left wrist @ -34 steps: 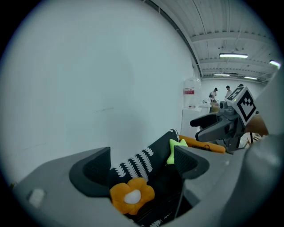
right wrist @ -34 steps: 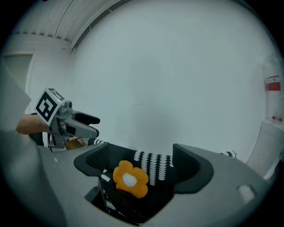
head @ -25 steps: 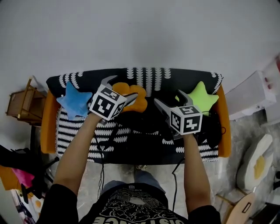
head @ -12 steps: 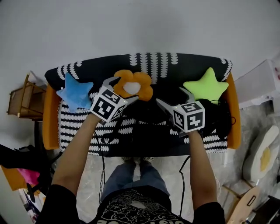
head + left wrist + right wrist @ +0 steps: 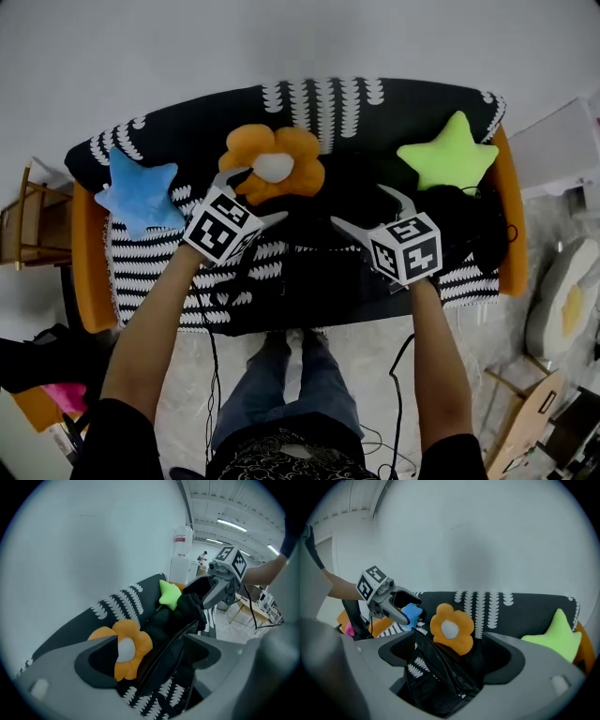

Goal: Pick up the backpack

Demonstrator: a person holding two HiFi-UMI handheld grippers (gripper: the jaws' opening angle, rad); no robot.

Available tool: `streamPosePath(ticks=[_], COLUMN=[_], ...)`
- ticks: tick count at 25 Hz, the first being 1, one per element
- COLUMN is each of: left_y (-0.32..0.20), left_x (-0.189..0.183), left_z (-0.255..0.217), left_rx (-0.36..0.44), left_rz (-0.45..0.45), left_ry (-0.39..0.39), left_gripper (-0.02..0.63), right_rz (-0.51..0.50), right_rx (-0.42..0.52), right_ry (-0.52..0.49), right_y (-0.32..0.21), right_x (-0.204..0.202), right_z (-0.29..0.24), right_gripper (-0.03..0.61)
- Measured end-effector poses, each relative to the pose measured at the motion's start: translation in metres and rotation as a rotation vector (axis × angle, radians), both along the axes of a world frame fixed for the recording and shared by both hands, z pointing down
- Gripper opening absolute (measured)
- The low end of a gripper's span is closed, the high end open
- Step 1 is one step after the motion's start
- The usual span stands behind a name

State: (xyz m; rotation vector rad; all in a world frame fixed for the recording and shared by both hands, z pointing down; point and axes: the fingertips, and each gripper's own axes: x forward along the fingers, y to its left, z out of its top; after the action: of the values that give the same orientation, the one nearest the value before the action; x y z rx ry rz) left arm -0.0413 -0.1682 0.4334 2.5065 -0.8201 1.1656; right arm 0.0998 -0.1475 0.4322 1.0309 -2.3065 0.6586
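The black backpack (image 5: 314,230) lies open on the seat of a sofa (image 5: 159,272) covered in black-and-white cloth. My left gripper (image 5: 251,195) hovers over its left part, just below an orange flower cushion (image 5: 272,164). My right gripper (image 5: 361,208) hovers over its right part. In the left gripper view the backpack's zipped edge (image 5: 176,630) runs between the wide-apart jaws of the left gripper (image 5: 150,644), which is open. In the right gripper view the backpack's mouth (image 5: 436,667) lies between the spread jaws of the right gripper (image 5: 450,641), also open.
A blue star cushion (image 5: 141,192) lies at the sofa's left and a green star cushion (image 5: 452,155) at its right. A wooden rack (image 5: 28,220) stands to the left, a white cabinet (image 5: 562,141) and an egg-shaped cushion (image 5: 562,305) to the right. Cables trail on the floor (image 5: 375,375).
Both grippers have moved forward over the seat, closer to the backpack and the flower cushion. Both have stayed open.
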Motion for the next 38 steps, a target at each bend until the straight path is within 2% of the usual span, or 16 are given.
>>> streamPosePath(ticks=[11,16,21,26,31,38], left_y=[0.013,0.017,0.028,0.022,0.026,0.030], left_x=[-0.018,-0.019,-0.021,-0.024,-0.026,-0.020], left_z=[0.096,0.127,0.153,0.157,0.162,0.157], left_rx=[-0.081,-0.104,-0.163,-0.165,-0.162,-0.164], left_rz=[0.109,0.161,0.212,0.209,0.234,0.254], left_ry=[0.016,0.021,0.016,0.059,0.064,0.052], left_gripper=[0.438,0.438,0.428,0.391,0.352,0.221], right_rz=[-0.069,-0.129,-0.180,-0.175,-0.184,-0.196], right_rx=[-0.095,-0.126,-0.150,-0.117,-0.102,-0.089], right_ry=[0.041,0.032,0.005,-0.016,-0.005,0.056], right_y=[0.020,0.029,0.037,0.030,0.031,0.030], right_x=[-0.017,-0.016,-0.025,-0.028,-0.032,-0.025], right_z=[0.089,0.120,0.140,0.143,0.147,0.148], right_gripper=[0.466,0.444,0.413,0.353,0.283,0.151])
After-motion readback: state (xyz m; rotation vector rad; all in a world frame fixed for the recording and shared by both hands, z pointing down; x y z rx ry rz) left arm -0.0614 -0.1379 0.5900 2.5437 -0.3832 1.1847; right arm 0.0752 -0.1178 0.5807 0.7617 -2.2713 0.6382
